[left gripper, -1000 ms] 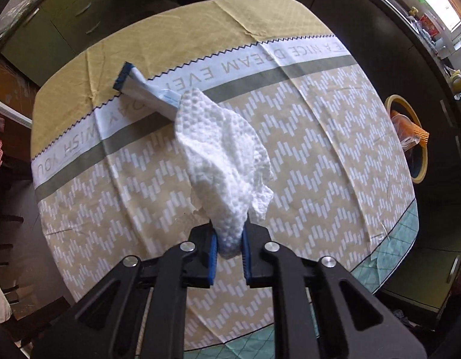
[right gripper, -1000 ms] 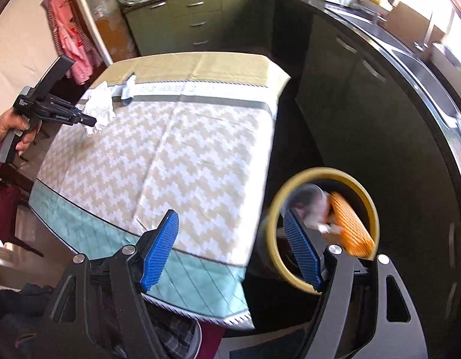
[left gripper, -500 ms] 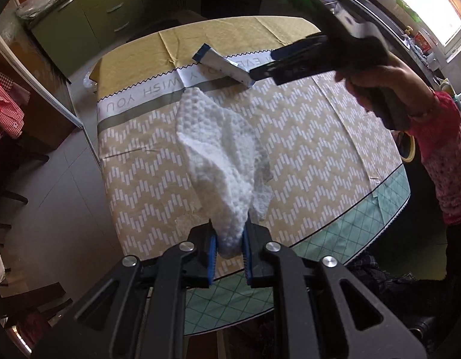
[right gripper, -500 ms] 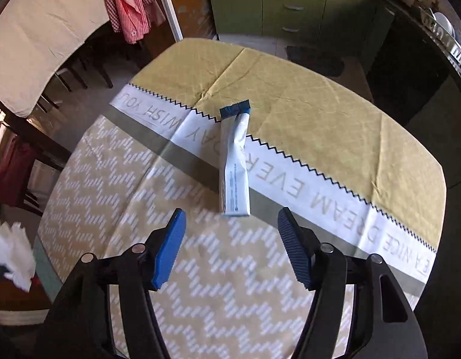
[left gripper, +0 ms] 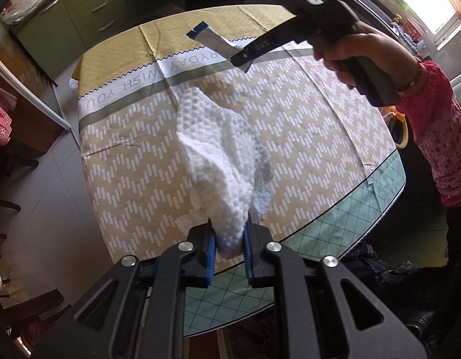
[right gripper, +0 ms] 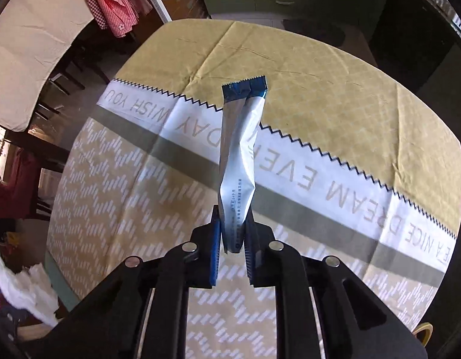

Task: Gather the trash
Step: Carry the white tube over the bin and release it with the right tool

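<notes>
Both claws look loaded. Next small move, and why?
Probably finish the squeeze, then lift the right claw straight up. Its jaws are closing on the near end of the silver wrapper, whose far blue end is over the tablecloth. The left claw already grips the paper towel, clear of the cloth.

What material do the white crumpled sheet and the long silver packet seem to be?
White sheet: likely paper towel, matte; embossed dimples, soft folds.
Long packet: probably foil-lined plastic, glossy silver with a blue end; creases catch light, serrated seal.
</notes>
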Action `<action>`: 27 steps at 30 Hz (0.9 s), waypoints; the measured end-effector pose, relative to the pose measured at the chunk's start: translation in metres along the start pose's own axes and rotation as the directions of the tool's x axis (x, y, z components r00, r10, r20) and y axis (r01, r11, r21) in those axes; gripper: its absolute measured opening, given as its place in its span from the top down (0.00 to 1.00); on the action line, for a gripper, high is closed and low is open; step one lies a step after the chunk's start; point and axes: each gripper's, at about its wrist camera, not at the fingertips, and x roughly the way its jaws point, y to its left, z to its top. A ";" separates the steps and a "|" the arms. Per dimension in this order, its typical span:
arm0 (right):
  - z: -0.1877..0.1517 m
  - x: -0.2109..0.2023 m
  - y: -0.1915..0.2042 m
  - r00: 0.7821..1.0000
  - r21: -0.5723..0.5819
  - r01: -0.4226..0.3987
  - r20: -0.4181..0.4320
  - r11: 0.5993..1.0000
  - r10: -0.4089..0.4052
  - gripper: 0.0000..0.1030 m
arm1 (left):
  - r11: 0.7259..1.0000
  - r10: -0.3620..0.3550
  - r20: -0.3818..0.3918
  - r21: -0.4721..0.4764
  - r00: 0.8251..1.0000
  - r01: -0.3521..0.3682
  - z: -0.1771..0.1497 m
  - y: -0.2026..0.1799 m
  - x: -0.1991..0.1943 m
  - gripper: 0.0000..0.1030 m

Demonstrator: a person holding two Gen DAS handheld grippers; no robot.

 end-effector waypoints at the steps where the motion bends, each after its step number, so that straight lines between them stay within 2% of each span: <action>1: -0.012 -0.016 -0.002 1.000 -0.008 0.000 0.019 1.000 0.000 0.86 | 1.000 -0.003 0.000 0.009 1.000 0.003 0.002 -0.005 0.000 0.86; 4: -0.068 -0.071 -0.022 0.997 0.007 0.004 0.079 1.000 -0.004 0.86 | 0.999 -0.015 0.007 0.043 1.000 0.015 0.008 -0.021 0.002 0.86; 8: -0.170 -0.132 -0.083 0.989 0.129 0.097 0.103 0.987 -0.110 0.86 | 0.993 -0.042 0.004 0.109 0.999 0.042 0.020 -0.052 0.010 0.85; 10: -0.226 -0.155 -0.126 0.979 0.227 0.170 0.071 0.959 -0.190 0.85 | 0.988 -0.054 -0.001 0.145 0.999 0.053 0.027 -0.071 0.014 0.85; 12: -0.280 -0.170 -0.171 0.972 0.331 0.219 0.013 0.918 -0.236 0.85 | 0.982 -0.064 -0.009 0.179 0.998 0.065 0.034 -0.091 0.018 0.85; 16: -0.366 -0.189 -0.239 0.963 0.484 0.261 -0.065 0.835 -0.263 0.84 | 0.969 -0.062 -0.026 0.237 0.998 0.067 0.049 -0.129 0.025 0.84; 19: -0.400 -0.182 -0.266 0.965 0.520 0.258 -0.103 0.814 -0.241 0.84 | 0.958 -0.059 -0.036 0.277 0.998 0.066 0.057 -0.157 0.028 0.84; 21: -0.411 -0.169 -0.274 0.973 0.525 0.230 -0.107 0.819 -0.205 0.84 | 0.951 -0.053 -0.046 0.301 0.998 0.065 0.061 -0.172 0.031 0.83; 26: -0.418 -0.138 -0.285 0.981 0.538 0.192 -0.086 0.821 -0.174 0.81 | 0.934 -0.024 -0.081 0.354 0.996 0.051 0.066 -0.203 0.038 0.83; 27: -0.418 -0.133 -0.286 0.981 0.534 0.194 -0.088 0.823 -0.174 0.75 | 0.931 -0.019 -0.086 0.362 0.996 0.049 0.067 -0.207 0.039 0.83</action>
